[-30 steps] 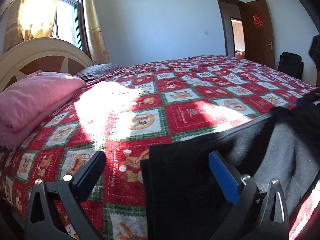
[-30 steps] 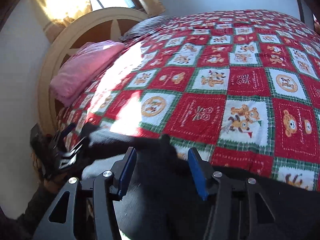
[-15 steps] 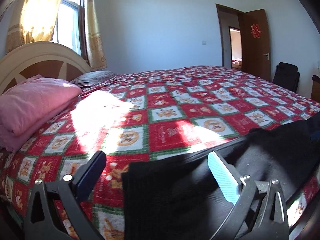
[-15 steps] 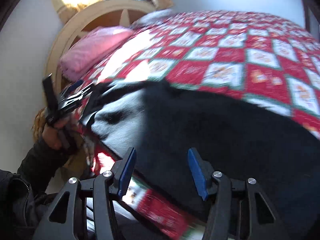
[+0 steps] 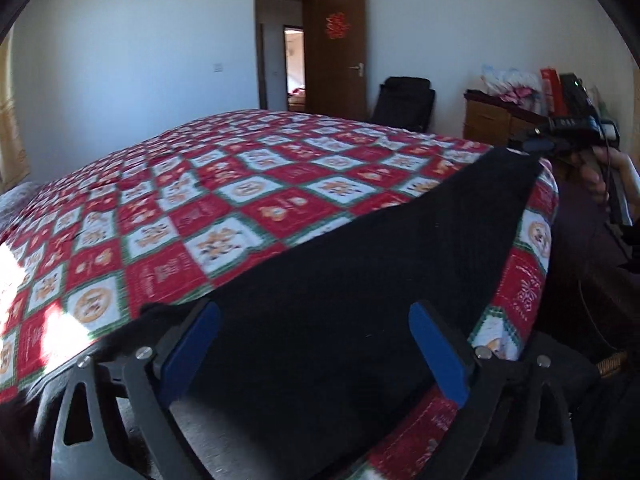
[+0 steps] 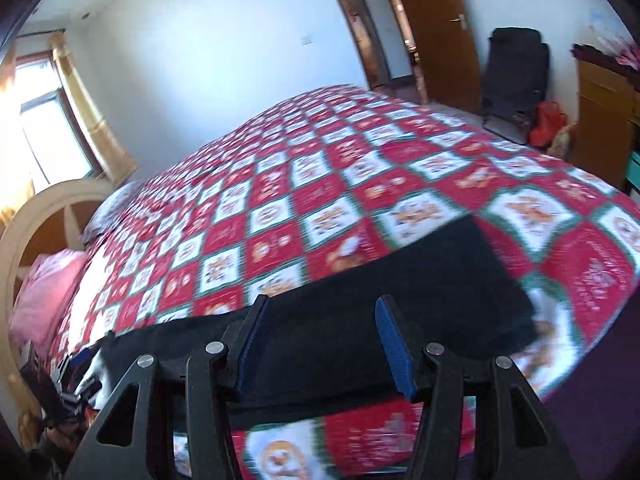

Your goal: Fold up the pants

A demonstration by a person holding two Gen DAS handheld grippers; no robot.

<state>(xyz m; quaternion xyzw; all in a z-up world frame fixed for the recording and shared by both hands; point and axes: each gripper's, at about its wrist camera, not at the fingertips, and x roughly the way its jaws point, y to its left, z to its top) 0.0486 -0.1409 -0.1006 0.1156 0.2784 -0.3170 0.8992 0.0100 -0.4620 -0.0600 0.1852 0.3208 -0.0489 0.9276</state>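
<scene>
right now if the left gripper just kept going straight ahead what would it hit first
Most likely the black pants: the open left gripper points along them where they lie stretched on the patchwork quilt. Depth is unclear, so it might skim just above the fabric.

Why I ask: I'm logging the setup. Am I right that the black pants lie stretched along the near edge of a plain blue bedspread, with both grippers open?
Not quite. The bedspread is a red, white and green patchwork, not plain blue, as both wrist views show. The black pants do lie along its near edge, and the left gripper and right gripper are open.
</scene>
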